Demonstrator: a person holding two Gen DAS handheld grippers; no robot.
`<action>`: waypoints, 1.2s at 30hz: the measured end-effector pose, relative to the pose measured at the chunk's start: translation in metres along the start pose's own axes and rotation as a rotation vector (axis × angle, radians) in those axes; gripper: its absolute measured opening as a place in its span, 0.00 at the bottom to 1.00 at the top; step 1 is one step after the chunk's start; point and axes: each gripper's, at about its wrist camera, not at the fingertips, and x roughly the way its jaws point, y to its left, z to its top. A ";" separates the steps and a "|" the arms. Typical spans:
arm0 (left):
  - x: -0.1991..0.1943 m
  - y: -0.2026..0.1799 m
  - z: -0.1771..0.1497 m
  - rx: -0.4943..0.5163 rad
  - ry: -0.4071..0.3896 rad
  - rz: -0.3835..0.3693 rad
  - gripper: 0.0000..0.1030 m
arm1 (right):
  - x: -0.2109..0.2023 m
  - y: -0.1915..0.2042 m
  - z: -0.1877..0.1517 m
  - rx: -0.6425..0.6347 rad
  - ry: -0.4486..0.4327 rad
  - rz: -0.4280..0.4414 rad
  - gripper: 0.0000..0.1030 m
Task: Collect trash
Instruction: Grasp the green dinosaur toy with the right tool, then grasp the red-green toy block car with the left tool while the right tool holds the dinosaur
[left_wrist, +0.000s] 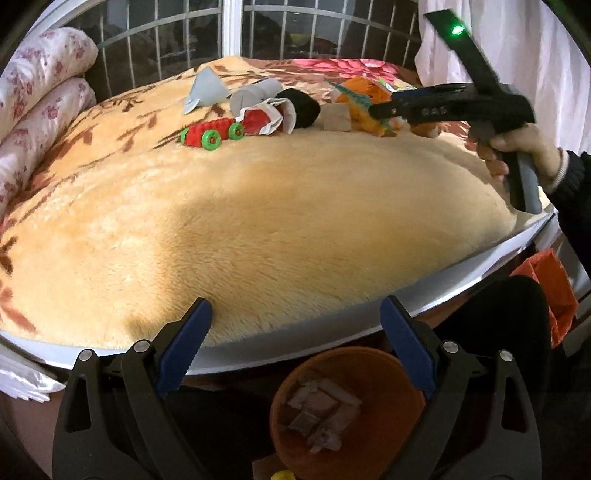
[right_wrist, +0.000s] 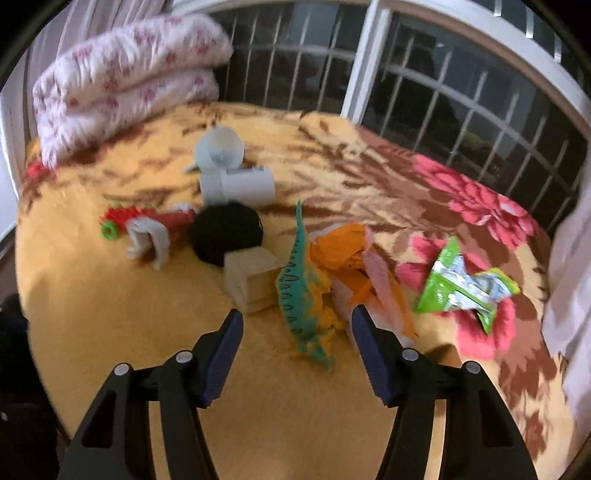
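Scraps already lay in the orange bin (left_wrist: 347, 413) at lower centre; the green wrapper (right_wrist: 461, 284) and crumpled paper (right_wrist: 343, 254) remained (toys aside). Both the left gripper (left_wrist: 295, 332) and right gripper (right_wrist: 295, 339) stood apart, empty.

crumpled green wrapper (right_wrist: 463, 286), lying on blanket (right_wrist: 258, 387)

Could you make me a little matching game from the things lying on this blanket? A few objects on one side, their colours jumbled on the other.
Things:
1. toy dinosaur
2. toy car
3. snack wrapper
4. round soft lump

Colours:
A. black
B. green and silver
C. teal back, orange belly
D. red body, green wheels

Pairs: 1-C, 2-D, 3-B, 4-A
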 end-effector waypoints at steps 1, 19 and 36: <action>0.002 0.002 0.002 -0.007 0.002 -0.005 0.87 | 0.009 0.001 0.002 -0.022 0.024 -0.010 0.59; -0.010 0.013 0.035 0.025 -0.070 0.036 0.87 | -0.035 -0.015 -0.020 0.197 -0.078 0.109 0.33; 0.086 0.070 0.153 0.195 0.060 0.135 0.87 | -0.106 0.027 -0.104 0.514 -0.209 0.248 0.33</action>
